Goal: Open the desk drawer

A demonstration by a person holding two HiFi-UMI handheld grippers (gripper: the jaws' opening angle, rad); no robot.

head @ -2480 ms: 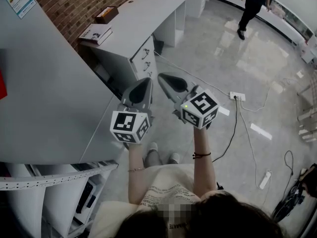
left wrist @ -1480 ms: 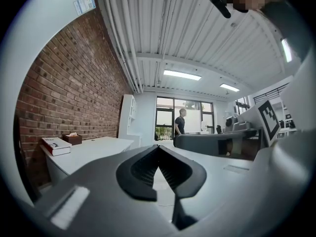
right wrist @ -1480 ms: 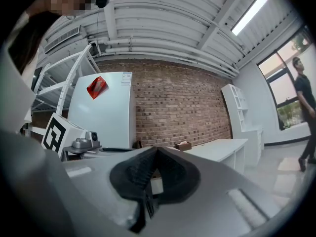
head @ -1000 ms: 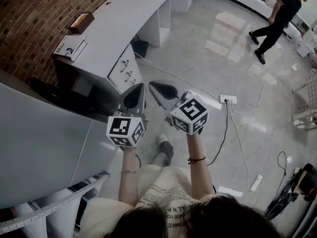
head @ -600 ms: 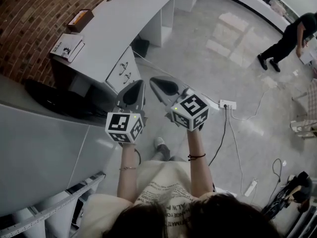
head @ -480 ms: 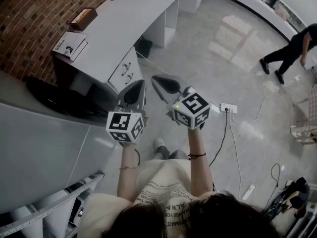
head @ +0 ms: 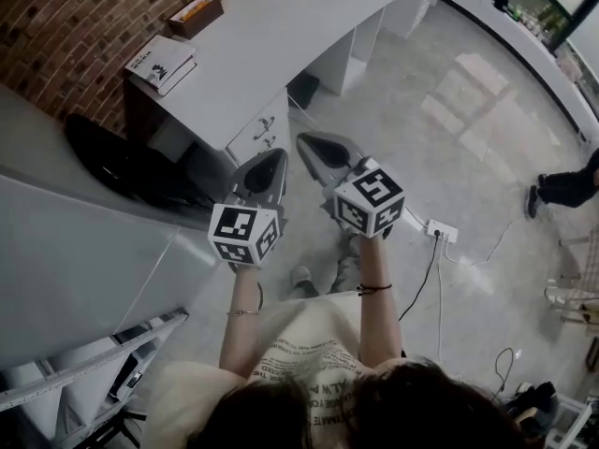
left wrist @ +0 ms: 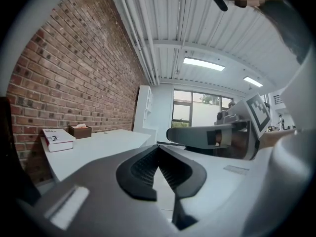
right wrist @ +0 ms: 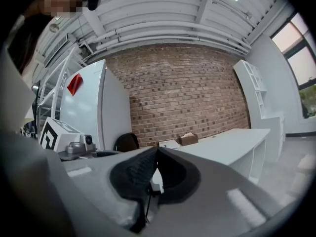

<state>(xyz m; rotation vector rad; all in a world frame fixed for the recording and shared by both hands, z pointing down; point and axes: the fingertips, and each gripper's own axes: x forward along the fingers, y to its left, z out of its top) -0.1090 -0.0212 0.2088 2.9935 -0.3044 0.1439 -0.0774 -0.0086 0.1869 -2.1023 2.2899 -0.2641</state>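
— Desk drawer [head: 265, 131]: where is it?

— Start from the white desk [head: 281, 36]. It fills the 12 o'clock sector of the head view, against the brick wall [head: 65, 7]. The drawer is one of a stack set in the near end of the desk, at 6 o'clock of the desktop. All fronts appear shut. A black chair [head: 122, 162] stands at 9 o'clock of the stack.

— State of the claws?

— Left claw [head: 274, 155]: jaws closed tip to tip, nothing between them. Right claw [head: 304, 141]: likewise closed and empty. Both point roughly level toward 12 o'clock, side by side. In the head view the stack shows just past the left claw's tip. Neither gripper view shows a drawer close by, so I judge there is no contact.

— What could go wrong from here?

— 1. Closed jaws cannot take a handle [head: 270, 142]; opening them late would knock it instead of gripping it.
2. The handles are small and close together. Poor aim would take the wrong drawer or let the pads slip off.
3. A pull off the drawer's own line may jam it.
4. The chair may block an approach from 9 o'clock.
5. A cable [head: 438, 288] and a power strip [head: 442, 231] lie on the floor [head: 487, 157] at 4 o'clock of the claws, a trip hazard during the walk-up.
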